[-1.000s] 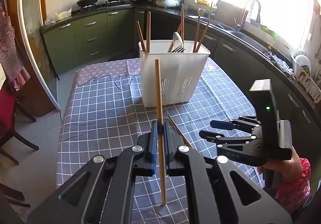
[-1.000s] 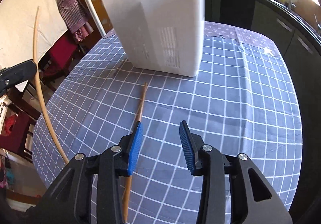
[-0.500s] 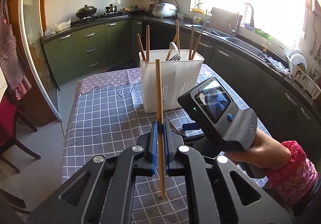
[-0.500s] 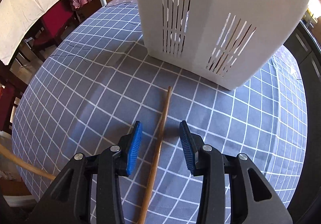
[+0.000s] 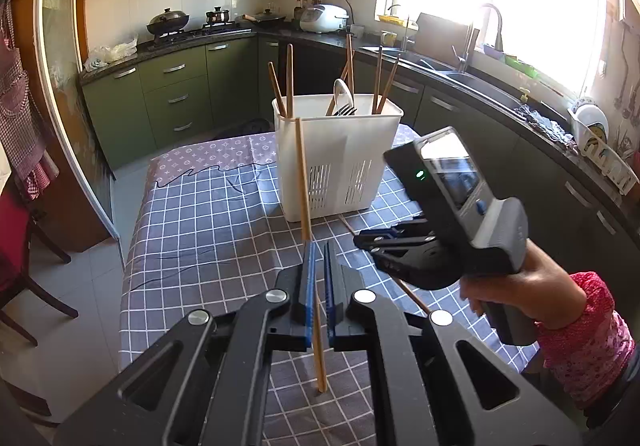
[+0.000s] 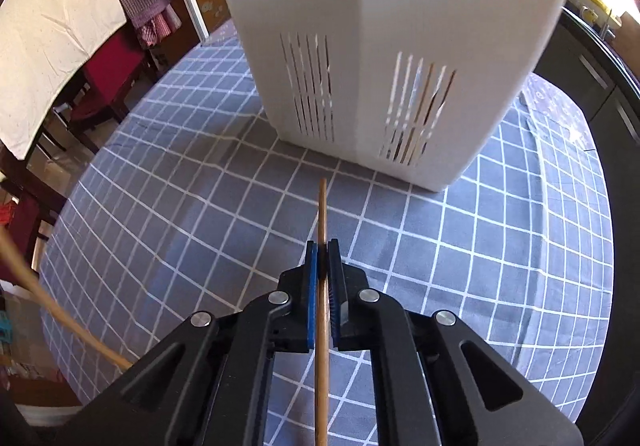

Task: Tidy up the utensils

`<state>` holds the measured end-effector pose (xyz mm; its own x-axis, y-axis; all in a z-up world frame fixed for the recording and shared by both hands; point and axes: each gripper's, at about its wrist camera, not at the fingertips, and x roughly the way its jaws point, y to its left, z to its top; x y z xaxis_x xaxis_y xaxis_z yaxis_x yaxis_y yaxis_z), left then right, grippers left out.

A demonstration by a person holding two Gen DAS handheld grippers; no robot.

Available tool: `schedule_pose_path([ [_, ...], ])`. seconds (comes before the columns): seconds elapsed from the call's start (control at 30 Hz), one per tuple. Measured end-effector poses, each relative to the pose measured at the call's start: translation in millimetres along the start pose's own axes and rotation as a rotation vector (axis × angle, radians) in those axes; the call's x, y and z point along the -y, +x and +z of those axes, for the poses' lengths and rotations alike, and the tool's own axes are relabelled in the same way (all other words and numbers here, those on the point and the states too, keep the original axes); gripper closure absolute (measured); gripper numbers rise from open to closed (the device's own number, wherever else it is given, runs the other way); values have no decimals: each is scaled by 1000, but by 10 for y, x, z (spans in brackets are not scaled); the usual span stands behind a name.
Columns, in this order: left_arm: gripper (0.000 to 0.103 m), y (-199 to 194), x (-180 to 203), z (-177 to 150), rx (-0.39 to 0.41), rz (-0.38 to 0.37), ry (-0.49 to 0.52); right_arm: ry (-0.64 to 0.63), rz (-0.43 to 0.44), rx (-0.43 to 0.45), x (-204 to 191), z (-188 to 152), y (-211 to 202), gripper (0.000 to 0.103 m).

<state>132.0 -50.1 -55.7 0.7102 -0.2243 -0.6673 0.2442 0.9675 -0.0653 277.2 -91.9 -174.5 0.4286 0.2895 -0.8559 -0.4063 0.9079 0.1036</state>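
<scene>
The chopstick on the table (image 6: pixel 322 214) lies on the checked tablecloth (image 6: pixel 200 214) just short of the white utensil holder (image 6: pixel 400 46), its far tip pointing at twelve o'clock toward the holder's slotted wall without touching it. The right gripper (image 6: pixel 323 250) has just closed its jaws on this stick: the blue pads are pressed together with the shaft pinched between them, the rest of the wood running back toward six o'clock under the gripper body.

A second chopstick (image 5: pixel 303 174) stands nearly upright in the left gripper (image 5: pixel 319 258), whose blue pads are also clamped on it; its upper end reaches up in front of the holder's near wall, and its lower end hangs above the cloth.

From the left wrist view the holder (image 5: pixel 340 150) stands at twelve o'clock on the table (already holding several chopsticks, a fork and a white spoon-like piece). At three o'clock a hand (image 5: pixel 516 286) with a pink sleeve (image 5: pixel 592 334) grips the right gripper's handle.

Green kitchen cabinets (image 5: pixel 176 98) run behind the table.
</scene>
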Motion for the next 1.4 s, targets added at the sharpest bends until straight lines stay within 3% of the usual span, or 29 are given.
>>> schedule_pose_path([
  [0.27, 101, 54, -26, 8, -25, -8, -9, 35, 23, 267, 114, -109, -1098, 97],
  [0.37, 101, 189, -98, 24, -86, -5, -52, 54, 41, 332, 188, -252, -1397, 97],
  [0.47, 101, 483, -301, 17, -199, 12, -139, 74, 46, 367, 304, -388, -1636, 97],
  [0.6, 92, 1027, -617, 17, -398, 41, -249, 79, 44, 388, 354, -492, -1783, 97],
  [0.7, 91, 1361, -824, -2, -501, 91, -317, 86, 42, 403, 392, -519, -1870, 97],
  [0.8, 91, 1567, -939, 29, -529, 166, -312, 91, 47, 410, 418, -557, -1909, 97],
  [0.97, 90, 1838, -1059, 20, -604, 188, -350, 95, 53, 408, 440, -567, -1919, 97],
  [1.1, 90, 1917, -1104, 16, -607, 237, -356, 99, 57, 408, 467, -569, -1898, 97],
  [1.27, 90, 1923, -1125, 1, -623, 237, -340, 99, 61, 406, 477, -572, -1890, 97],
  [1.33, 97, 1950, -1071, 16, -624, 228, -330, 99, 63, 406, 478, -578, -1883, 97],
  [1.4, 97, 1963, -1041, 17, -622, 216, -321, 101, 66, 404, 479, -579, -1869, 97],
])
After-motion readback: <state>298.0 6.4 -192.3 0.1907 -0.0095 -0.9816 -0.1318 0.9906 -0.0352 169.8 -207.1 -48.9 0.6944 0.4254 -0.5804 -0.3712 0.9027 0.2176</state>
